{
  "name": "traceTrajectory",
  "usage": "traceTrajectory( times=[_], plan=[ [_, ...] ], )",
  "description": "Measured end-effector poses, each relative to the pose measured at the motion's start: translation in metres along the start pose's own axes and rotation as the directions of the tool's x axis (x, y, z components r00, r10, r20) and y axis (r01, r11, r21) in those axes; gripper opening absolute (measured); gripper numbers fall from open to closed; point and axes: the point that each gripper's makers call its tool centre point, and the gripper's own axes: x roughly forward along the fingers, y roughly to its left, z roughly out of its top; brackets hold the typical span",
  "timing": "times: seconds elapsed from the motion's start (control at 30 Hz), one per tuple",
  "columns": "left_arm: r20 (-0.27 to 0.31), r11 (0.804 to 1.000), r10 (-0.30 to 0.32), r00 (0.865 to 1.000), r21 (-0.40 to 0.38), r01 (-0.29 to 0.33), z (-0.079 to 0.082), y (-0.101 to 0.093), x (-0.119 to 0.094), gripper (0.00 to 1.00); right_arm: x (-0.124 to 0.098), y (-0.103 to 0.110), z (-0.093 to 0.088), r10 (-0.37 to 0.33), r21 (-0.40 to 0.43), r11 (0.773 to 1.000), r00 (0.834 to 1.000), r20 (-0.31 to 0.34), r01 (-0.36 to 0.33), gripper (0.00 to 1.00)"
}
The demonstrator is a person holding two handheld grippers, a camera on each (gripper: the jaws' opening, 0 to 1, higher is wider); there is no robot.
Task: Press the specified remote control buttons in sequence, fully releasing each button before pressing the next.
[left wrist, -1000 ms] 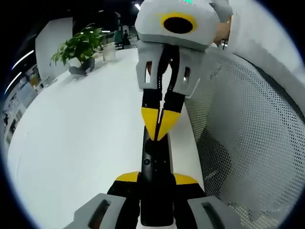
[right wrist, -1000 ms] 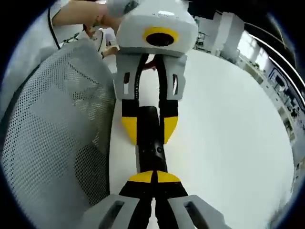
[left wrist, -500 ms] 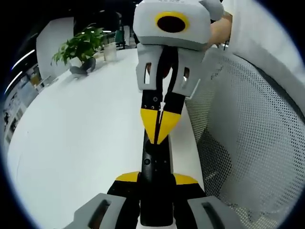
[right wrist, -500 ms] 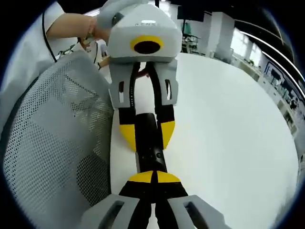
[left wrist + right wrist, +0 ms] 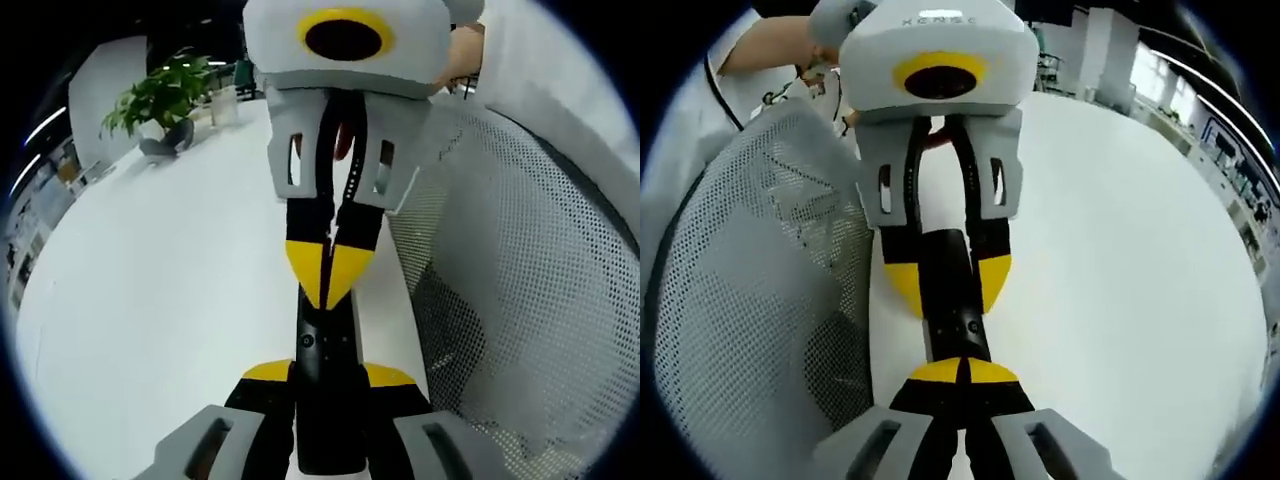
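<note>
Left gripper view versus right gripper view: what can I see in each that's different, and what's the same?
Left gripper view: a potted plant at the table's far end, and the right hand-held gripper coming in from the top, jaws shut, yellow tips pointing at the remote. Right gripper view: bright windows along the room's side, and the left hand-held gripper coming in from the top, jaws clamped around the remote. Both: the black remote, the white table and a grey mesh chair back.
</note>
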Motion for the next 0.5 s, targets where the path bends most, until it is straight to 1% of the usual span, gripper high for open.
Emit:
traceTrajectory(
  times=[0.03, 0.07, 0.1, 0.13, 0.2, 0.23, 0.27, 0.33, 0.37, 0.4, 0.47, 0.5],
  plan=[
    [-0.002, 1.000, 0.001, 1.000, 0.001, -0.001, -0.0002, -0.0001, 0.0000, 0.23, 0.0000, 0.0000, -0.0001, -0.002, -0.003, 1.000, 1.000, -0.001, 0.002, 0.00],
    [-0.005, 1.000, 0.002, 1.000, 0.009, -0.002, -0.0006, -0.0003, 0.0001, 0.23, 0.0008, 0.0012, 0.0008, -0.020, -0.039, 0.999, 1.000, -0.007, 0.020, 0.00],
    [-0.007, 1.000, 0.003, 1.000, 0.017, -0.002, -0.0009, -0.0004, 0.0001, 0.23, 0.0009, 0.0004, 0.0010, -0.045, -0.091, 0.995, 0.999, -0.030, 0.042, 0.00],
    [-0.007, 1.000, 0.004, 1.000, 0.018, -0.004, -0.0010, -0.0006, 0.0000, 0.23, 0.0014, 0.0019, 0.0010, -0.079, -0.205, 0.977, 0.994, -0.073, 0.062, 0.00],
    [-0.007, 1.000, 0.006, 1.000, 0.023, -0.005, -0.0011, -0.0006, -0.0001, 0.23, 0.0027, 0.0039, 0.0010, -0.125, -0.275, 0.957, 0.988, -0.088, 0.097, 0.00],
    [-0.007, 1.000, 0.007, 1.000, 0.023, -0.006, -0.0011, -0.0006, -0.0001, 0.23, 0.0027, 0.0043, 0.0006, -0.128, -0.270, 0.957, 0.988, -0.083, 0.102, 0.00],
    [-0.007, 1.000, 0.008, 1.000, 0.022, -0.007, -0.0010, -0.0006, -0.0001, 0.23, 0.0023, 0.0042, 0.0002, -0.117, -0.235, 0.967, 0.991, -0.072, 0.097, 0.00],
    [-0.011, 1.000, 0.012, 1.000, 0.021, -0.011, -0.0007, -0.0005, 0.0000, 0.23, 0.0008, 0.0026, 0.0015, -0.083, -0.140, 0.987, 0.996, -0.015, 0.080, 0.00],
    [-0.014, 1.000, 0.015, 1.000, 0.020, -0.014, -0.0006, -0.0004, 0.0001, 0.23, 0.0000, 0.0021, 0.0017, -0.065, -0.127, 0.990, 0.998, 0.012, 0.066, 0.00],
    [-0.017, 1.000, 0.016, 1.000, 0.020, -0.016, -0.0006, -0.0005, 0.0001, 0.23, -0.0007, 0.0020, 0.0020, -0.057, -0.123, 0.991, 0.998, 0.025, 0.059, 0.00],
    [-0.023, 1.000, 0.019, 1.000, 0.022, -0.019, -0.0006, -0.0010, 0.0003, 0.23, -0.0023, 0.0018, 0.0010, -0.053, -0.118, 0.991, 0.998, 0.029, 0.056, 0.00],
    [0.004, 1.000, -0.008, 1.000, 0.009, 0.008, 0.0037, -0.0066, 0.0031, 0.23, -0.0023, 0.0023, 0.0028, -0.060, -0.127, 0.990, 0.998, 0.035, 0.064, 0.00]
  ],
)
